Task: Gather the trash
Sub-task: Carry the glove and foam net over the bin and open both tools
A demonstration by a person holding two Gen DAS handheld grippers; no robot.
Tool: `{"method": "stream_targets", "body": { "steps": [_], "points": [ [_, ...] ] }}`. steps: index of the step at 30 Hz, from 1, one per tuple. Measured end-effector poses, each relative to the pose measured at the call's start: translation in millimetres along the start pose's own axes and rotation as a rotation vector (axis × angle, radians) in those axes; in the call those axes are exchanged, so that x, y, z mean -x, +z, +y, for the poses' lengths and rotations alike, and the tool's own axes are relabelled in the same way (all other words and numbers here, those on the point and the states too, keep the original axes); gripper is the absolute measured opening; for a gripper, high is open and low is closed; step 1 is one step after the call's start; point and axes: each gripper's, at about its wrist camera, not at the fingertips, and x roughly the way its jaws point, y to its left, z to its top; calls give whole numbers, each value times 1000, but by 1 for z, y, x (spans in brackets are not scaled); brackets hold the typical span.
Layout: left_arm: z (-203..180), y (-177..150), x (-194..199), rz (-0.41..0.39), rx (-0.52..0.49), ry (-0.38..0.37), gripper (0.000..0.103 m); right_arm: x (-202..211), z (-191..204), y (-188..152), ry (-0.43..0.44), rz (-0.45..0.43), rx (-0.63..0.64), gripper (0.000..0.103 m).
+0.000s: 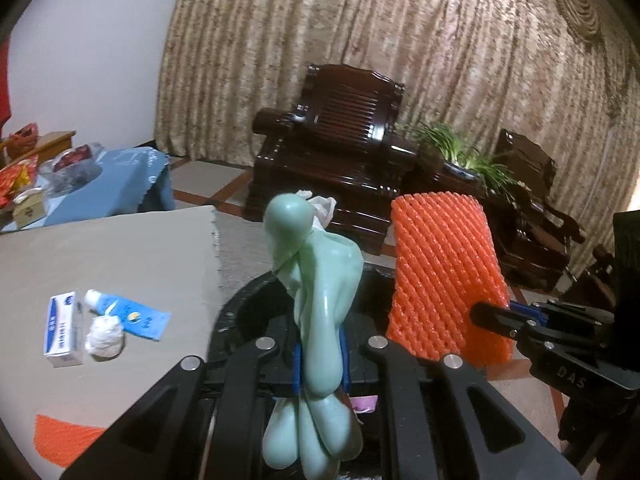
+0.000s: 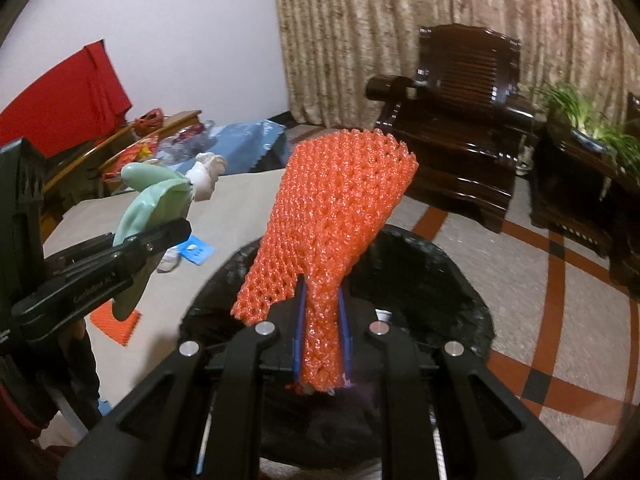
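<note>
My left gripper (image 1: 320, 356) is shut on a pale green rubber glove (image 1: 320, 280) that stands up between the blue pads, with a white tissue (image 1: 322, 206) at its top. My right gripper (image 2: 322, 340) is shut on an orange foam net (image 2: 340, 208). Both hang over a black-lined trash bin (image 2: 460, 280), whose rim also shows as the bin (image 1: 248, 300). From the left wrist view the orange net (image 1: 444, 272) and right gripper (image 1: 492, 318) are to the right. On the beige table lie a toothpaste box (image 1: 64, 330), a blue tube (image 1: 128, 314), a crumpled tissue (image 1: 105, 336) and another orange net piece (image 1: 64, 440).
A dark wooden armchair (image 1: 340, 148) and a side table with a potted plant (image 1: 460, 148) stand before the curtain. A blue-covered table (image 1: 116, 184) with bags is at the far left. Tiled floor (image 2: 560, 320) lies right of the bin.
</note>
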Motion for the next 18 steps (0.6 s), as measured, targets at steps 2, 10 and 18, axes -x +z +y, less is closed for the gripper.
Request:
{"method": "stream_targets", "body": {
  "steps": [2,10,18],
  "points": [
    [-8,-2,-7,6,-9,-8,13,-1,-8,-4,-16,4,-10,13],
    [-30,-3,-35,28,-37,-40,14,-8,-26,-16,-54,31,-30,13],
    [-30,-7,-50,63,-27,-56,45,-18,-38,-21,-82,46,-59,31]
  ]
}}
